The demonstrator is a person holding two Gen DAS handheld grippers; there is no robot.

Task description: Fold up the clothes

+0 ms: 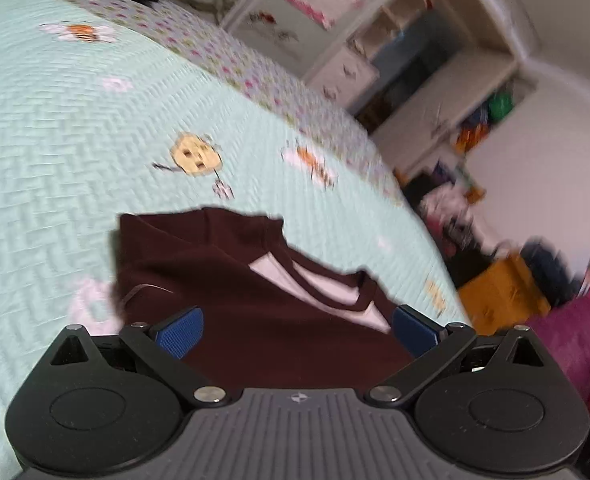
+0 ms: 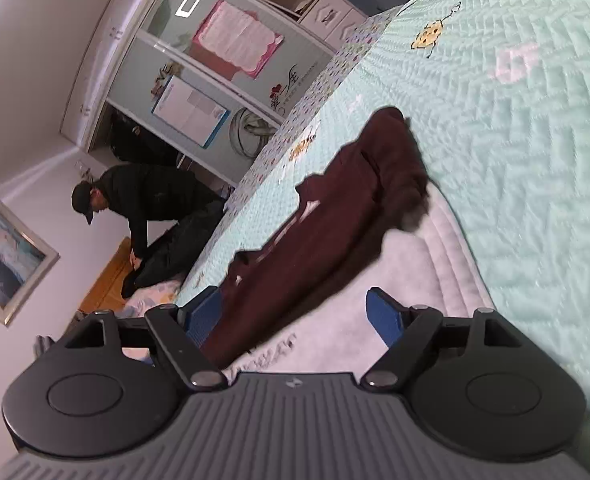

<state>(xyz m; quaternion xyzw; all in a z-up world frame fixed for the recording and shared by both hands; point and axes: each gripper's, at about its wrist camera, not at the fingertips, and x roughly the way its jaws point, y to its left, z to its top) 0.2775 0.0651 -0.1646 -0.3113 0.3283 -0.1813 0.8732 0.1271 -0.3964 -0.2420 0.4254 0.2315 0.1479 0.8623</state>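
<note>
Both tongs are released: the left tongs (image 1: pixel 297 330) hang with their blue pads wide apart over the dark red garment (image 1: pixel 235 292), and the right tongs (image 2: pixel 295 318) stand just as wide, with the edge of the same garment (image 2: pixel 335 216) between the pads but, as far as I can see, not pressed by either.

From large to small, the bed (image 1: pixel 75 120), covered by a mint quilt with small bees and flowers, carries everything. On it, under the garment in the right wrist view, lies a pale cloth or blanket (image 2: pixel 423 264). The dark red garment lies on the bed near the edge, in a long narrow shape with one part laid over the other, and its neck opening with a pale inside is visible from the left side. I judge that the folding is partly done: the sides seem brought in, but the garment is not yet a compact, neat packet, so at least one more fold and some smoothing remain.

Both pictures are blurred. The near end of the garment is hidden behind the tongs' bodies in both views. I cannot tell where the sleeves are. A person (image 2: pixel 143 200) bends down beyond the bed.
</note>
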